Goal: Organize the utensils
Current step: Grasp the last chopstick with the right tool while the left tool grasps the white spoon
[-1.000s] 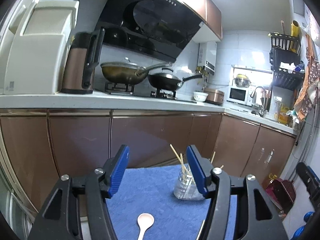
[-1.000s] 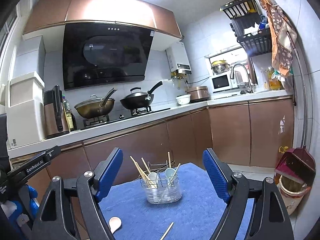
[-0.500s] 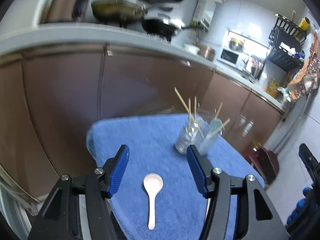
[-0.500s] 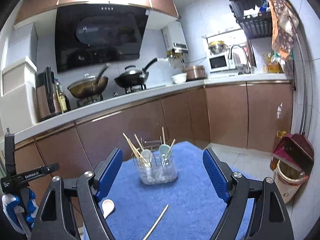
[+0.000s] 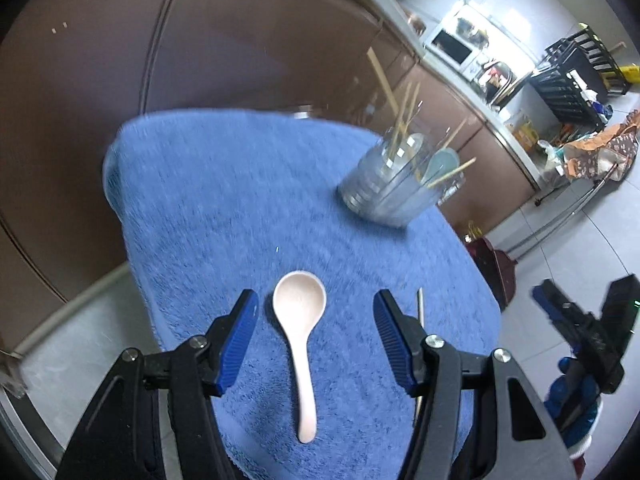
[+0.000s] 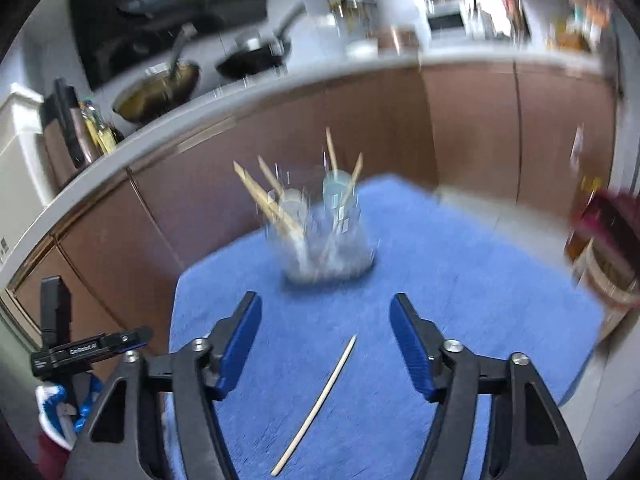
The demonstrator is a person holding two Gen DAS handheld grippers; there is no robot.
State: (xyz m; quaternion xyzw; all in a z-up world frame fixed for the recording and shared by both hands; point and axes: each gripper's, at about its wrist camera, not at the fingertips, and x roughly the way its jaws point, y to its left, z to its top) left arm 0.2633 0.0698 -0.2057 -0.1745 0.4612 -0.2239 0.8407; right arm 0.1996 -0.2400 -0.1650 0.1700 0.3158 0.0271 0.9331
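Note:
A pale pink spoon [image 5: 301,332] lies on the blue towel [image 5: 224,200], bowl away from me. My left gripper [image 5: 316,312] hangs open over it, one blue pad on each side of the bowl, touching nothing. A single wooden chopstick [image 6: 318,402] lies on the towel [image 6: 460,280] under my right gripper [image 6: 326,314]. The right jaws are closing but stand wide with nothing pressed between the pads. The clear holder [image 5: 394,188] [image 6: 326,248] stands further back with several chopsticks and spoons in it. The chopstick's tip [image 5: 420,306] shows beside the left gripper's right finger.
Brown kitchen cabinets [image 6: 280,152] close off the far side of the towel-covered table. Pans sit on the stove [image 6: 160,88] above. The left gripper's body [image 6: 76,350] shows at the right view's left edge, the right gripper's [image 5: 584,332] at the left view's right edge.
Both grippers dropped and tipped down toward the towel. The spoon now sits between the left pads and the chopstick under the right ones. The right jaws have narrowed.

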